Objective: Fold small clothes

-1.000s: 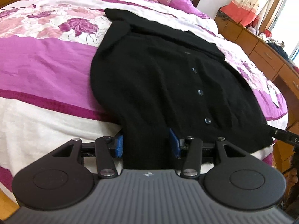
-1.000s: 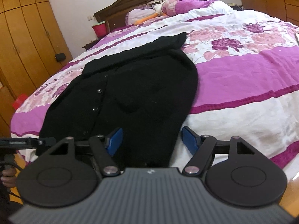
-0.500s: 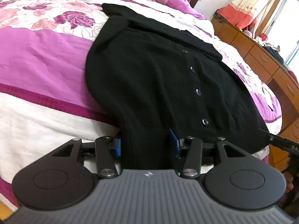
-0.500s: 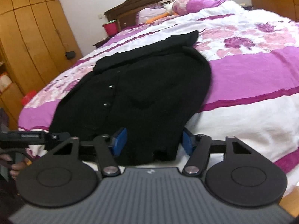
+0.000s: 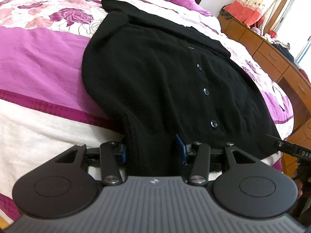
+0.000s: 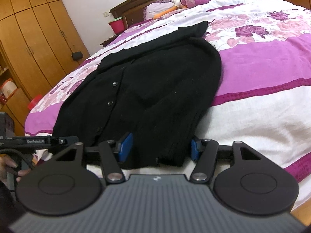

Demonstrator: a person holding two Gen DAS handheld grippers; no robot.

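A black buttoned cardigan [image 5: 155, 73] lies spread on the bed, hem toward me; it also shows in the right wrist view [image 6: 155, 89]. My left gripper [image 5: 151, 151] is at the hem, its blue pads [image 5: 179, 148] on either side of a bunched sleeve end, closed on the cloth. My right gripper [image 6: 158, 145] sits at the hem's other corner. Its blue pads [image 6: 125, 144] stand apart around the black knit without pinching it.
The bed carries a purple, white and floral cover [image 5: 38, 62]. Pillows and a plush toy [image 6: 175, 2] lie by the headboard. A wooden dresser [image 5: 272, 58] stands right of the bed, wooden wardrobes [image 6: 29, 29] left. The other gripper's handle [image 6: 38, 141] shows at left.
Both grippers have moved forward onto the cardigan's hem. The right pads have narrowed around the cloth. The left keeps its hold on the sleeve end.
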